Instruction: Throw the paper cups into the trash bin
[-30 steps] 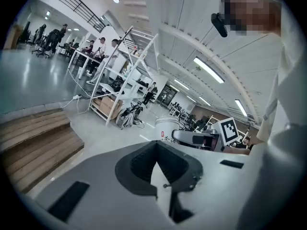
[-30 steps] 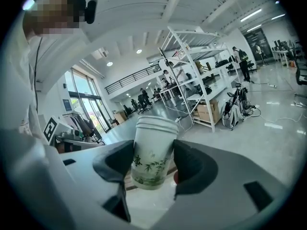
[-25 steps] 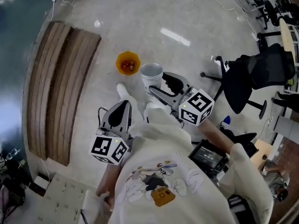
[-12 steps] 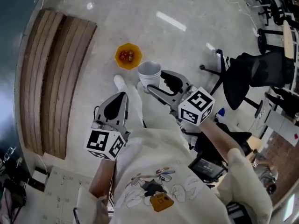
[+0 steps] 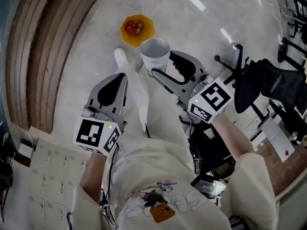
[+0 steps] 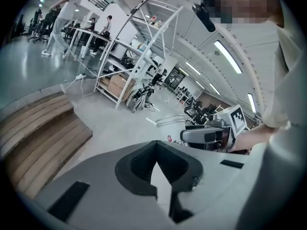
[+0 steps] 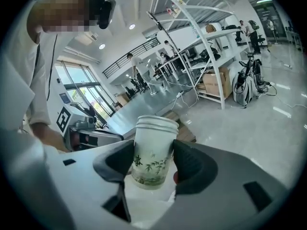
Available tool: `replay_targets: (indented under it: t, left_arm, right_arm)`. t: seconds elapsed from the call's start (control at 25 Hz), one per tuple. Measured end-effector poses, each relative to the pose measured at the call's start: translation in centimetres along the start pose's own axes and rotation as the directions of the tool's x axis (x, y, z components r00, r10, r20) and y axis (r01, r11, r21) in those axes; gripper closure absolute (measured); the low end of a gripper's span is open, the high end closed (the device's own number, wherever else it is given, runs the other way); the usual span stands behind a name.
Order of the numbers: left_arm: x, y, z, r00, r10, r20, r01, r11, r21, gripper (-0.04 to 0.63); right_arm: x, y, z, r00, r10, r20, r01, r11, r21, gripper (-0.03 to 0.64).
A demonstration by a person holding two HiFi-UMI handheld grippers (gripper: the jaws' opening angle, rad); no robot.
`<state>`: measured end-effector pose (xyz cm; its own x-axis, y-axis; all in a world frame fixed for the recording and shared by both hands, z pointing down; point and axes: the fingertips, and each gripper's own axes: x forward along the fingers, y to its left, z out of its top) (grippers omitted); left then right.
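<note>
While the right gripper [image 5: 157, 70] [image 7: 153, 166] jaws grip a white bamboo-printed paper cup [image 5: 155, 51] [image 7: 152, 150] near the orange octagonal trash bin [image 5: 137, 30], the left gripper [image 5: 119, 79] [image 6: 156, 158] jaws sit closed, empty.

In the head view the lower wall of the paper cup [image 5: 155, 51] lies hidden between the jaws of the right gripper [image 5: 157, 70], and the reddish bits in the orange trash bin [image 5: 136, 30] at top centre are too small to name. The wooden platform [image 5: 38, 51] runs off the upper left edge; the black office chair [image 5: 278, 83] is cut by the right edge. In the right gripper view the cup's base sinks behind the gripper's body.
</note>
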<state>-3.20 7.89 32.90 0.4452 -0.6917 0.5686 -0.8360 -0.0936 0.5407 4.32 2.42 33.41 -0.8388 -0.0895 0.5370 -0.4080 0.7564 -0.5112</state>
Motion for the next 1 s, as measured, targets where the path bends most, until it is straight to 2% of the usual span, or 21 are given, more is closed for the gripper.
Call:
replay_targets:
  t: [0.2,0.48,0.64,0.84,1.0]
  left_arm:
    - [3.3,2.5,-3.4,1.0,0.019,-0.022,-0.019,1.0,-0.009,0.589]
    - [8.7,6.9,-8.6,0.996,0.081,-0.04,-0.084,0.994,-0.07,0.589]
    - [11.9,9.3,-11.3,0.992,0.12,-0.034,-0.122,0.991,-0.058,0.589]
    - [16.6,12.3,-16.0,0.983,0.169,-0.076,-0.172,0.984,-0.046,0.589]
    - [20.1,14.7,-19.0,0.976,0.198,-0.089,-0.204,0.976,-0.072,0.589]
  right_arm:
    - [2.7,-2.7,-3.1,1.0,0.013,-0.011,-0.013,1.0,0.02,0.351]
    - [7.5,-8.2,-8.1,0.999,-0.022,-0.026,0.022,1.0,-0.023,0.351]
    - [10.2,-10.8,-11.5,0.998,-0.043,-0.038,0.042,0.999,-0.028,0.351]
    - [13.0,-14.1,-15.3,0.996,-0.066,-0.062,0.065,0.998,-0.018,0.353]
    - [15.3,-16.9,-18.5,0.993,-0.081,-0.085,0.08,0.997,-0.02,0.353]
